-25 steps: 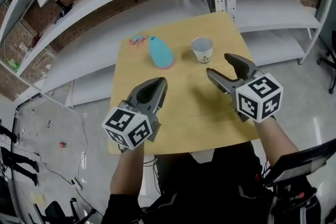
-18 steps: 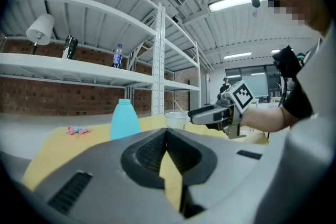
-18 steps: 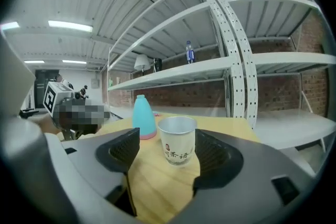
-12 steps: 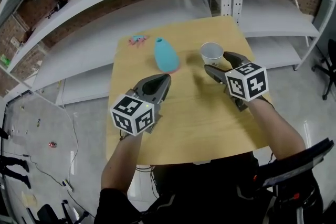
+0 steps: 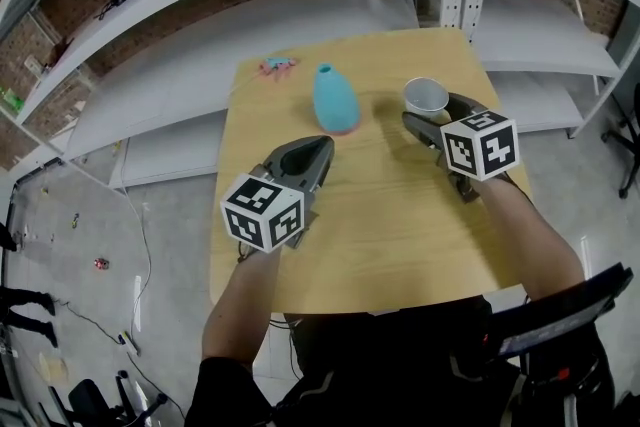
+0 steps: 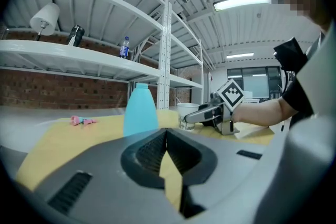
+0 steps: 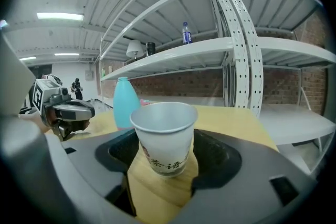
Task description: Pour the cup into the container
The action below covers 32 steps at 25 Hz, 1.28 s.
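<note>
Right tool [image 5: 430,112], jaws just opening, flanks cup [image 7: 164,136], its base hidden from above.

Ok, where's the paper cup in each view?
Head view: paper cup upper right.
Left gripper view: paper cup just right of centre.
Right gripper view: paper cup dead centre, close up.
Shared landmark: the blue bottle, left of the paper cup in all three.
</note>
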{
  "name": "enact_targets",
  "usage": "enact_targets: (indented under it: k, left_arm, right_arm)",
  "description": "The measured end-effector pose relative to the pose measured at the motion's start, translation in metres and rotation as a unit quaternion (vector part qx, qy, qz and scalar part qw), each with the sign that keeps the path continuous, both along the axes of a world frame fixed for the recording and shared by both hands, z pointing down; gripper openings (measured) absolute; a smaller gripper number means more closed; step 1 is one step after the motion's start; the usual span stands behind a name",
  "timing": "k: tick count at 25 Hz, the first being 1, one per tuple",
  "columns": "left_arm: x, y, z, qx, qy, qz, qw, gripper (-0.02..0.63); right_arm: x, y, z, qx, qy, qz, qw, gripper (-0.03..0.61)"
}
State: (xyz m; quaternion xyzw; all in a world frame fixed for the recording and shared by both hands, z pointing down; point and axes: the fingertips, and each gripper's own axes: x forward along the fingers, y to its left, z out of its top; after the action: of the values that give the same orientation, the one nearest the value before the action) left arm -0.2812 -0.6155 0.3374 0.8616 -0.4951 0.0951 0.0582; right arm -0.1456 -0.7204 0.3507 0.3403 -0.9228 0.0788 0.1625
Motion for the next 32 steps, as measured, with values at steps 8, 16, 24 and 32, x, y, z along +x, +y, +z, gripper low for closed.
enact_targets:
  k: [8, 16, 24, 32]
  left_arm:
    - [-0.018, -0.001, 0.004, -0.006, 0.014, 0.0, 0.9999, -0.002]
    - [-0.022, 0.001, 0.005, -0.006, 0.014, 0.017, 0.9997, -0.002]
    - [-0.022, 0.006, 0.003, 0.0, 0.014, 0.029, 0.9995, -0.002]
    - [-0.016, 0.007, 0.0, 0.004, 0.016, 0.039, 0.9991, -0.002]
  right_arm:
    - [-0.005, -0.004, -0.001, -0.004, -0.003, -0.009, 1.0, 0.302]
    - [-0.018, 0.002, -0.026, 0.021, 0.012, -0.03, 0.999, 0.298]
    - [-0.029, 0.006, -0.072, 0.073, 0.055, -0.039, 0.995, 0.295]
    - [-0.057, 0.007, -0.104, 0.126, 0.137, -0.067, 0.98, 0.295]
